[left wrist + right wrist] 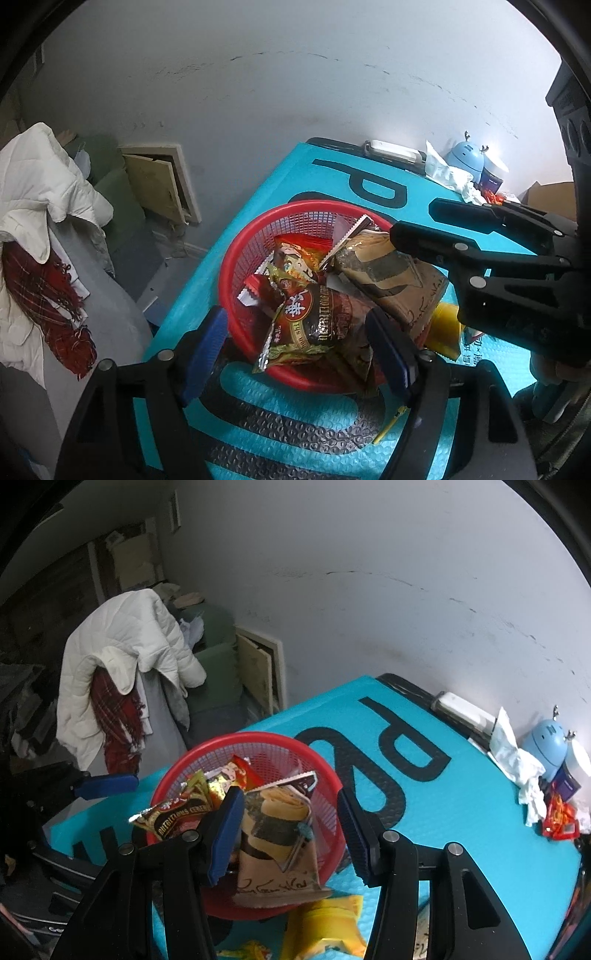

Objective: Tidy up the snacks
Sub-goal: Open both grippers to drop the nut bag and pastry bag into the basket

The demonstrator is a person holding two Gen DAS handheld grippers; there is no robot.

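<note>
Scuffed grey wall (369,572); white jacket (122,657) draped over chair.

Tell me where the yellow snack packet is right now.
The yellow snack packet lies on the blue mat, outside the red basket, just beyond the basket's near rim at the bottom of the right wrist view, below the tan packet.
</note>
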